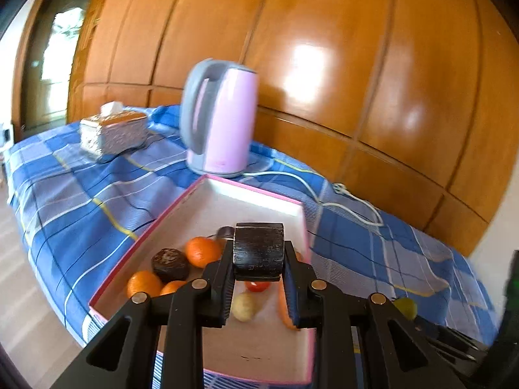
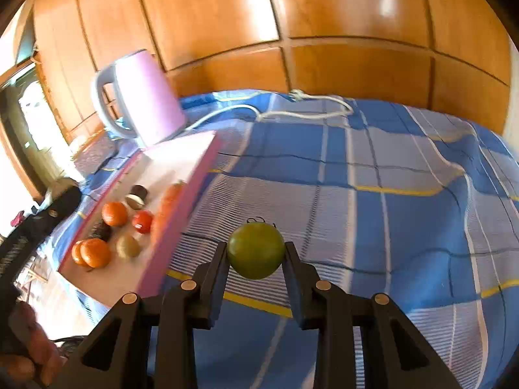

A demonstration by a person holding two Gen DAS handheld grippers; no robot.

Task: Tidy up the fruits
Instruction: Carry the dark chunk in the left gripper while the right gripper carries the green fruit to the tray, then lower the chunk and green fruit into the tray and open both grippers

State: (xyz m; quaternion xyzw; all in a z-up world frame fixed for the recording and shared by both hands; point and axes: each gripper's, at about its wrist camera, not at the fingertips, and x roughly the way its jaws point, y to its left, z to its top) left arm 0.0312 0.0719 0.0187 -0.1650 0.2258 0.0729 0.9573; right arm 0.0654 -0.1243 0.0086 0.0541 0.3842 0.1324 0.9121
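My left gripper (image 1: pixel 258 253) is shut on a dark, blackish round piece (image 1: pixel 258 248), held above a white tray with a pink rim (image 1: pixel 249 189). In the tray lie three oranges (image 1: pixel 202 251), another dark round fruit (image 1: pixel 171 264), a red tomato (image 1: pixel 257 286), a pale yellow fruit (image 1: pixel 243 306) and a carrot (image 1: pixel 283 311). My right gripper (image 2: pixel 255 253) is shut on a green round fruit (image 2: pixel 255 250), lifted over the blue checked cloth just right of the tray's pink wall (image 2: pixel 181 217). The green fruit (image 1: pixel 405 307) also shows at the right of the left wrist view.
A pink electric kettle (image 1: pixel 223 120) stands behind the tray, its white cord (image 1: pixel 324 194) trailing right along the cloth. A silver tissue box (image 1: pixel 112 133) sits far left. Wooden panelling (image 1: pixel 356 64) closes the back. A person's hand (image 2: pixel 26 356) shows at the lower left.
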